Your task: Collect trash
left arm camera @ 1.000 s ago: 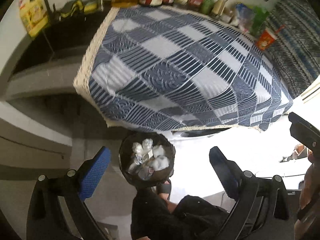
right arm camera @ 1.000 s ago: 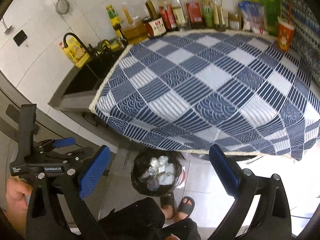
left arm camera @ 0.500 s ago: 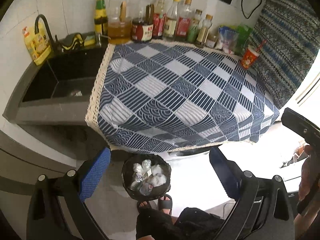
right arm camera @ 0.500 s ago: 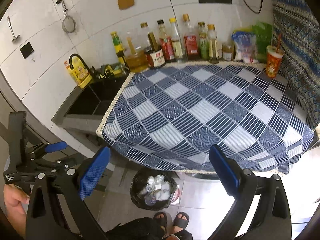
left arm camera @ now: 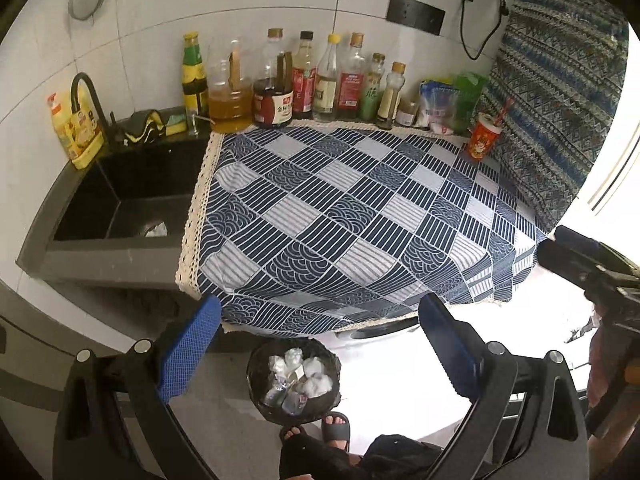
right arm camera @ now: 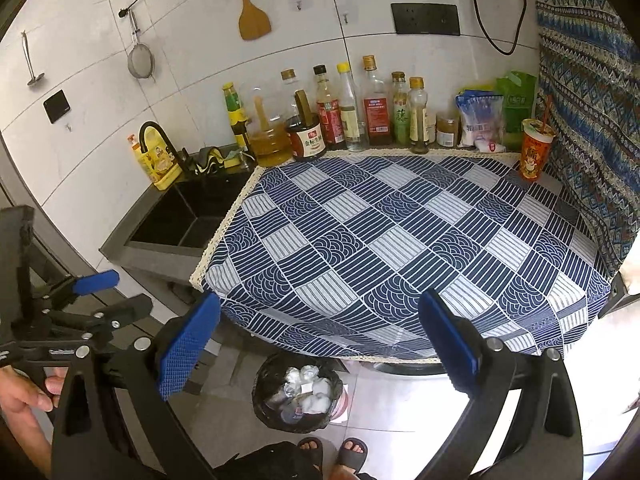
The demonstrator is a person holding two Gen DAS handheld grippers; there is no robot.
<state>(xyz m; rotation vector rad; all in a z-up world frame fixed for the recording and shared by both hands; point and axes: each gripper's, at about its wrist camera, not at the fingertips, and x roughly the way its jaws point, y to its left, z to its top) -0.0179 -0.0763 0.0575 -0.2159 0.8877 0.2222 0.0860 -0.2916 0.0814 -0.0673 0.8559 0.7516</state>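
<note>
Now I hold both the left hand-held gripper (left arm camera: 320, 344) and the right hand-held gripper (right arm camera: 320, 340) wide and empty above the tabletop (right arm camera: 400, 240). Crumpled trash (right arm camera: 306, 390) sits in the bin (right arm camera: 264, 408) on the floor; collecting looks finished, unless the red cup (right arm camera: 536, 154) goes next.

Black-lined trash bin (left arm camera: 294, 384) (right arm camera: 298, 394) on floor, holding crumpled white trash (left arm camera: 316, 380) (right arm camera: 316, 394)

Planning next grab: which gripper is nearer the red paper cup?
Right. The right gripper faces the red paper cup from the counter's cup side; the left gripper hangs further toward the sink.
</note>
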